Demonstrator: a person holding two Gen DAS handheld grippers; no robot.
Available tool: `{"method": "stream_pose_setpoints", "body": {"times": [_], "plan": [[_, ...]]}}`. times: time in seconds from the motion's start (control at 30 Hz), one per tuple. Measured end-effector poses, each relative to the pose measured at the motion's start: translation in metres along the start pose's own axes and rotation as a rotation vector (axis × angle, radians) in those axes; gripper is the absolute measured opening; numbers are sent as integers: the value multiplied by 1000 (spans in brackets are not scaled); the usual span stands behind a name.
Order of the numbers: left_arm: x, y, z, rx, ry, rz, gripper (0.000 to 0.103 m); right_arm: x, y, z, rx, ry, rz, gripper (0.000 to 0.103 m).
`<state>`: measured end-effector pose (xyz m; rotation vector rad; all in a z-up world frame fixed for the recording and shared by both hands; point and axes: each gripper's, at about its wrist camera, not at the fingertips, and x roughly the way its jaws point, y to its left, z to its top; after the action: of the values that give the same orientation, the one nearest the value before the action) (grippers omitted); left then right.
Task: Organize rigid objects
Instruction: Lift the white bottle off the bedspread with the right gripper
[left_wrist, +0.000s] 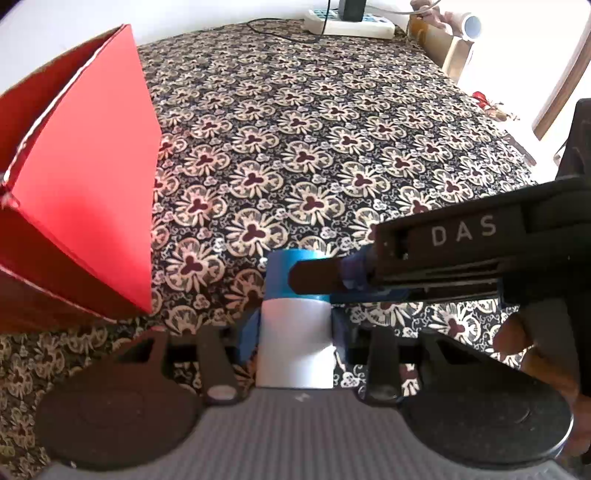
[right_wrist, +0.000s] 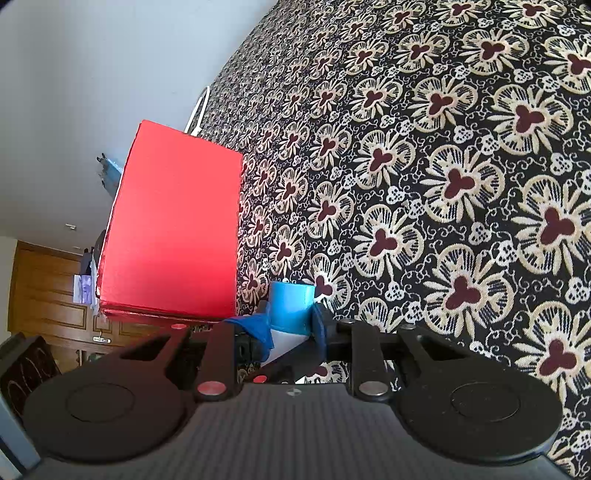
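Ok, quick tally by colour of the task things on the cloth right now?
Red: 1, the box
White with a blue cap: 1, the bottle, gripped by both the left gripper and the right gripper
Total: 2

Daylight room, bright at the far right, with strong fisheye bending in both views.

Light comes from the blown-out white area (left_wrist: 517, 55) at the top right of the left wrist view, where all detail is lost. The red box (left_wrist: 92, 177) glows oversaturated, and its lower side falls into dark shadow. The patterned cloth (right_wrist: 443, 184) is sharp in the centre but curves and stretches toward the edges. The corners go dark, and the near gripper parts look soft and a little grainy.
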<state>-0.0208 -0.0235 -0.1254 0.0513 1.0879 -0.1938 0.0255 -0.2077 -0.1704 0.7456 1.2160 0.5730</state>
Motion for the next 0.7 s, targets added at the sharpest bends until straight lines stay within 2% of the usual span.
{"method": "stream_pose_setpoints", "body": {"times": [0.47, 0.7], "plan": [[0, -2, 0, -15, 3, 26, 37, 1, 8, -3, -59, -26, 1, 6], [-3, 2, -6, -32, -2, 4, 37, 1, 2, -6, -21, -36, 23, 5]]}}
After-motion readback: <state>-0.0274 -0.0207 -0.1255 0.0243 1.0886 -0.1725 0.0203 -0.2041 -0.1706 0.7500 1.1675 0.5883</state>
